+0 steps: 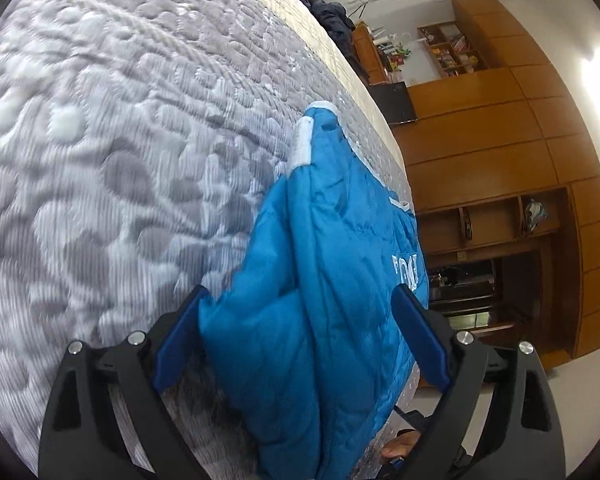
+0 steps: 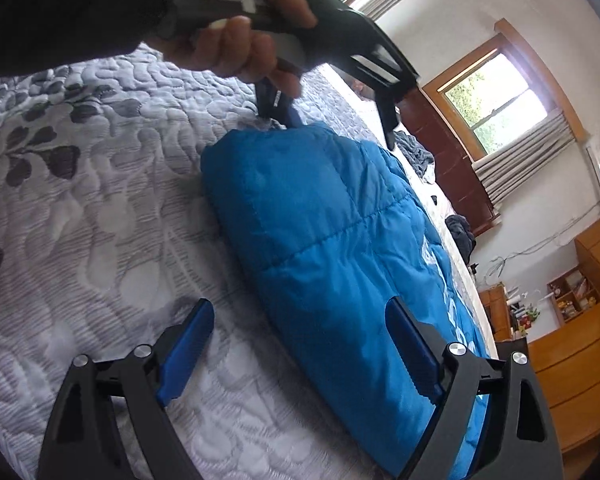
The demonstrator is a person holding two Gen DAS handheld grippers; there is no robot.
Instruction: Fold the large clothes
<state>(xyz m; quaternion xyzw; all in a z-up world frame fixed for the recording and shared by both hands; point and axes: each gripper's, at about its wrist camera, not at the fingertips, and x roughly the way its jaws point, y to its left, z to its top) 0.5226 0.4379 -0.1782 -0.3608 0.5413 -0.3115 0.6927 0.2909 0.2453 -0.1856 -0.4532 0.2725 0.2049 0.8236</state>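
A blue padded jacket (image 1: 340, 280) lies folded near the edge of a bed with a grey-and-white quilted cover (image 1: 100, 160). One sleeve with a white cuff (image 1: 303, 142) is laid over its body, and white lettering (image 1: 406, 272) shows on the side. My left gripper (image 1: 300, 292) is open, its blue fingers straddling the jacket's near end. In the right wrist view a hand (image 2: 240, 28) holds that left gripper (image 2: 340, 134) over the far end of the jacket (image 2: 320, 220). My right gripper (image 2: 298, 304) is open, one finger over the cover (image 2: 80, 220), the other over the jacket.
Dark clothes (image 1: 332, 16) lie in a heap at the far end of the bed, in front of a dark wooden headboard (image 2: 440, 148). Wooden wardrobes and shelves (image 1: 500, 140) line the wall past the bed's edge. A curtained window (image 2: 496, 100) is behind the headboard.
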